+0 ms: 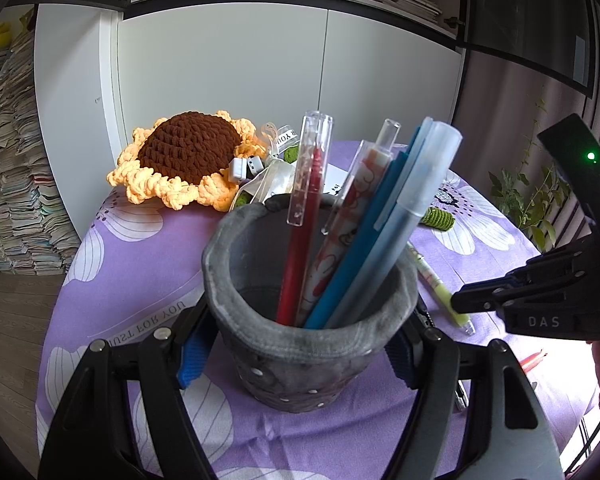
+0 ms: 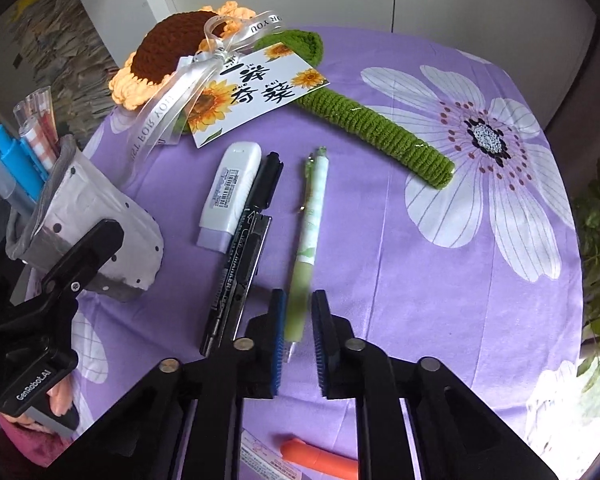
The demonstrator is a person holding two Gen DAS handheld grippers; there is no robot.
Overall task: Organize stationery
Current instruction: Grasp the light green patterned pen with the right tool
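Observation:
A grey fabric pen holder stands on the purple flowered cloth, and my left gripper is shut on it, blue pads pressing its two sides. It holds a red pen, a patterned pen and two blue pens. The right wrist view shows the holder at the left with one left finger against it. A green pen lies on the cloth, tip toward the camera. My right gripper points down, shut on its lower barrel. In the left wrist view, that pen lies right of the holder.
A black marker and a white correction tape lie just left of the green pen. Behind them lie a crochet sunflower with its green stem and a card. An orange item sits near the front edge.

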